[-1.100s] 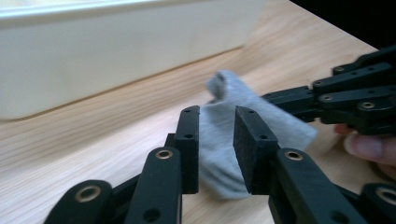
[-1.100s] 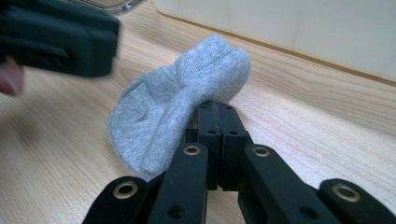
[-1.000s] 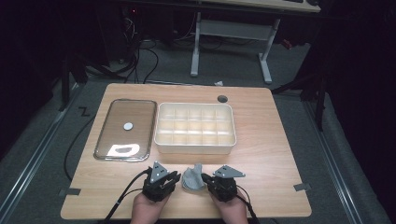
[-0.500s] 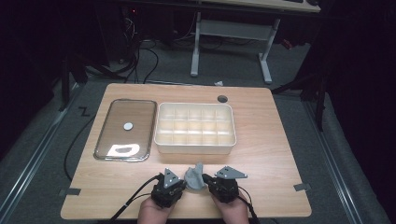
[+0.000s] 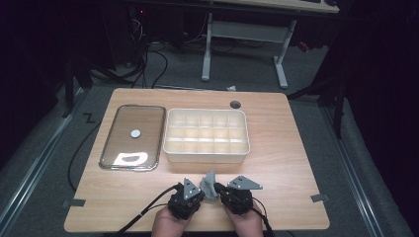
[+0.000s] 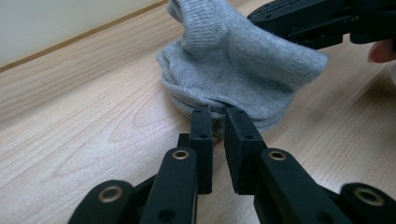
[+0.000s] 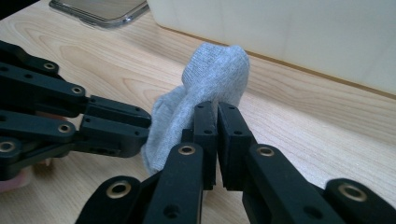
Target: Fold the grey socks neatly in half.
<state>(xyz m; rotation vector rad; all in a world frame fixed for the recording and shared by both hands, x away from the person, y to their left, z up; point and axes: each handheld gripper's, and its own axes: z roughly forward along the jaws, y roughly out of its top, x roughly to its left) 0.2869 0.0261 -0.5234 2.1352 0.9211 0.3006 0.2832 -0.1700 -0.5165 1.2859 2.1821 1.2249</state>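
The grey sock sits at the near edge of the counter, bunched into a small peak between the two sets of tongs. Compared with a second ago it stands a little taller and more gathered, and the left tongs have edged in closer to it, so the cloth now looks pulled up from both sides instead of lying slack. That suggests the work is at the point of folding or bundling the sock, with both grips already taken.

In the left gripper view the left tongs are almost pressed together, pinching a lower hem of the sock where it meets the wood. In the right gripper view the right tongs are likewise pressed nearly shut on a fold of the sock just under its raised, rounded tip.

The sock is a fine ribbed knit, soft and floppy, holding its hump only because it is pinched. The tongs are hard black plastic with brass-coloured pins. The counter is pale wood grain, smooth and matt.

Just beyond the sock stands a cream plastic organiser box, rectangular, split into a grid of small compartments that look empty. To its left lies a clear lid with rounded corners, flat on the counter, glossy enough to catch a bright reflection, with a small white round spot near its middle.
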